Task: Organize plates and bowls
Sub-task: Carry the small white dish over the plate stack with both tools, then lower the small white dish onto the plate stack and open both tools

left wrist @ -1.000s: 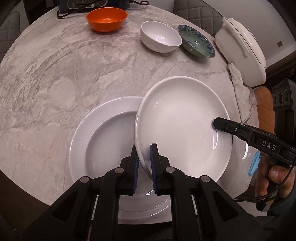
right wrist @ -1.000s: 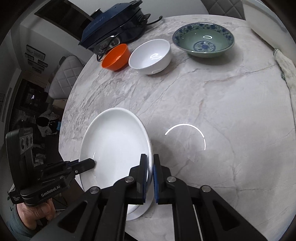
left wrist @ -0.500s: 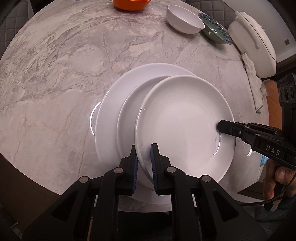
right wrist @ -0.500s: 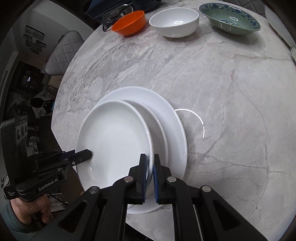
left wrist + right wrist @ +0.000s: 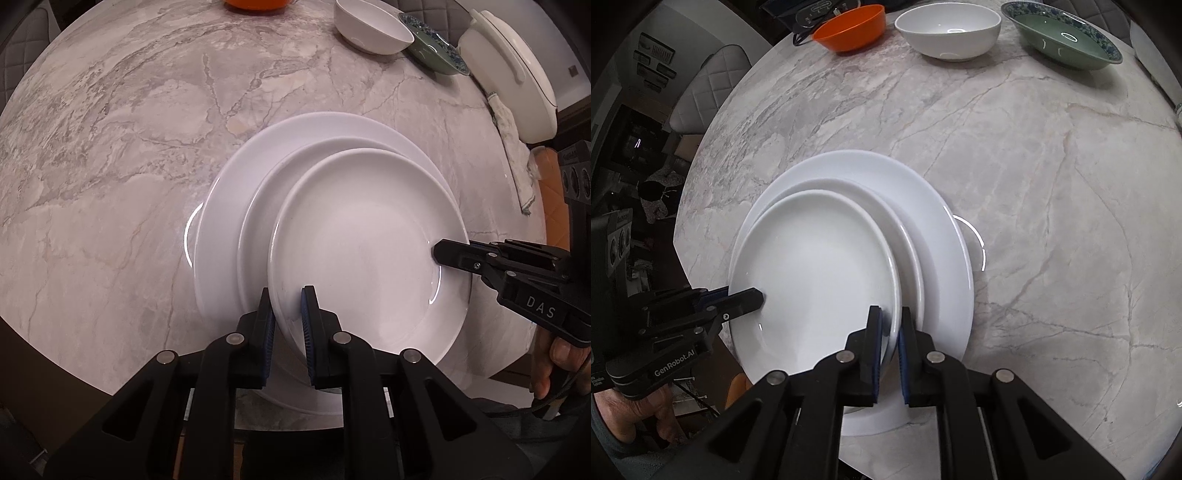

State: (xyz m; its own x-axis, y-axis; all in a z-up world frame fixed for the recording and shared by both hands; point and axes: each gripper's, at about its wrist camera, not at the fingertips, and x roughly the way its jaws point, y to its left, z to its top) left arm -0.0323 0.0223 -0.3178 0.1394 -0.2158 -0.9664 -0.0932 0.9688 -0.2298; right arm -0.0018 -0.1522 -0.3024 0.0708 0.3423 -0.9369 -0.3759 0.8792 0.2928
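Plate (image 5: 362,236) now lower, centred over larger plate (image 5: 229,206)

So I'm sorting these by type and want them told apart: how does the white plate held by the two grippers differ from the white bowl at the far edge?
The plate is wide and shallow; the white bowl is narrower and deep-walled. The plate is clamped at opposite rims by the left gripper and right gripper, over a bigger plate; the bowl stands free on the table. Both are plain glossy white and look empty.
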